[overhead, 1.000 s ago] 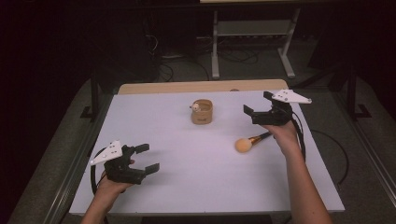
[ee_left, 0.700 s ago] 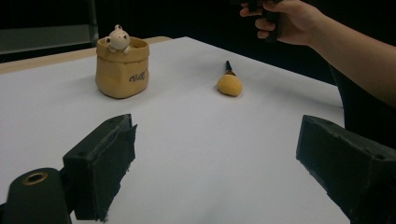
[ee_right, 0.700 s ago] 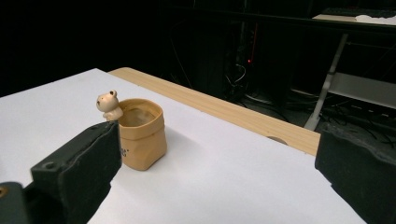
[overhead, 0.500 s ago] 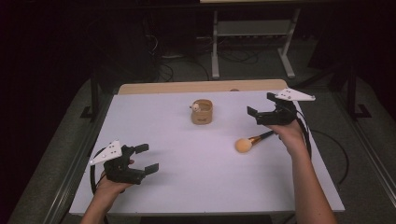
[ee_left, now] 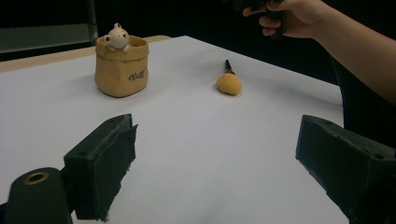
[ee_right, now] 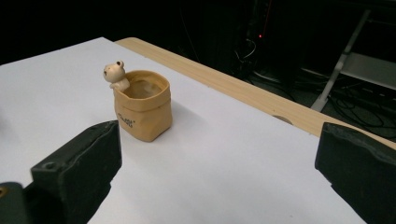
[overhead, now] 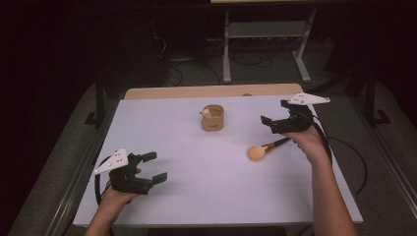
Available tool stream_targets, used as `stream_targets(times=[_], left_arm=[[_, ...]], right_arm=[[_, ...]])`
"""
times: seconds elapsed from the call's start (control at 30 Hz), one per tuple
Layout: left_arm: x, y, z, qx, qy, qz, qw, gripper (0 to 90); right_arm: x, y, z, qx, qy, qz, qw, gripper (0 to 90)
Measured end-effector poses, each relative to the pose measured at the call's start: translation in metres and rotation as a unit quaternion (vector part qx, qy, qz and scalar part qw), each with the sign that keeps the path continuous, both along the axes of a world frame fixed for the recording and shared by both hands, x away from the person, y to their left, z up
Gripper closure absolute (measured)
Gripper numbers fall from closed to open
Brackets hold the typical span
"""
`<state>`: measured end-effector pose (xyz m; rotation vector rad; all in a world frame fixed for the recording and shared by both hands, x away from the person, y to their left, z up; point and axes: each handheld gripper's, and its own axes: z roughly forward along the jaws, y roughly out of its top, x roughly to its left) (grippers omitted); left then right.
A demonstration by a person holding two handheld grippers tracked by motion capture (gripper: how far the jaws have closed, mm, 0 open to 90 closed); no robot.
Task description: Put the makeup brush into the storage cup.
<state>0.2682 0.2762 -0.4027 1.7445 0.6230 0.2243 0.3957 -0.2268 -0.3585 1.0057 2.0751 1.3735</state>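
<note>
White tabletop (overhead: 196,162) fills our high view, with dark floor and cables around it hard to make out. At seven o'clock we hold the left gripper (overhead: 150,167), jaws apart and empty. Near centre stands the tan pouch (overhead: 212,118). The makeup brush (overhead: 263,149) lies at three o'clock, its handle end hidden under our right hand. Above it, the right gripper (overhead: 275,113) gapes empty.
</note>
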Motion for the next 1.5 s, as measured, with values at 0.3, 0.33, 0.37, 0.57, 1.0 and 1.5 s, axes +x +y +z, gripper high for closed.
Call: stream_targets(times=[0.3, 0.33, 0.37, 0.57, 1.0, 1.5], left_arm=[[-0.001, 0.0, 0.0, 0.0, 0.001, -0.001, 1.0, 11.7], [-0.001, 0.0, 0.0, 0.0, 0.001, -0.002, 1.0, 11.7], [-0.001, 0.0, 0.0, 0.0, 0.0, -0.002, 1.0, 11.7], [-0.001, -0.001, 0.0, -0.004, 0.002, -0.001, 1.0, 11.7], [-0.001, -0.002, -0.001, -0.005, 0.004, -0.004, 1.0, 11.7], [-0.001, -0.001, 0.0, -0.006, 0.003, -0.006, 1.0, 11.7]], right_arm=[[0.001, -0.002, 0.002, -0.026, 0.028, 0.021, 0.999, 0.0], [0.002, -0.002, 0.002, -0.033, 0.032, 0.022, 0.9987, 0.0], [0.002, -0.002, 0.002, -0.037, 0.035, 0.024, 0.9984, 0.0], [0.002, -0.004, 0.0, -0.046, 0.038, 0.029, 0.9978, 0.0], [0.005, -0.01, -0.004, -0.099, 0.071, 0.054, 0.9911, 0.0], [0.009, -0.008, -0.009, -0.134, 0.118, 0.086, 0.9802, 0.0]])
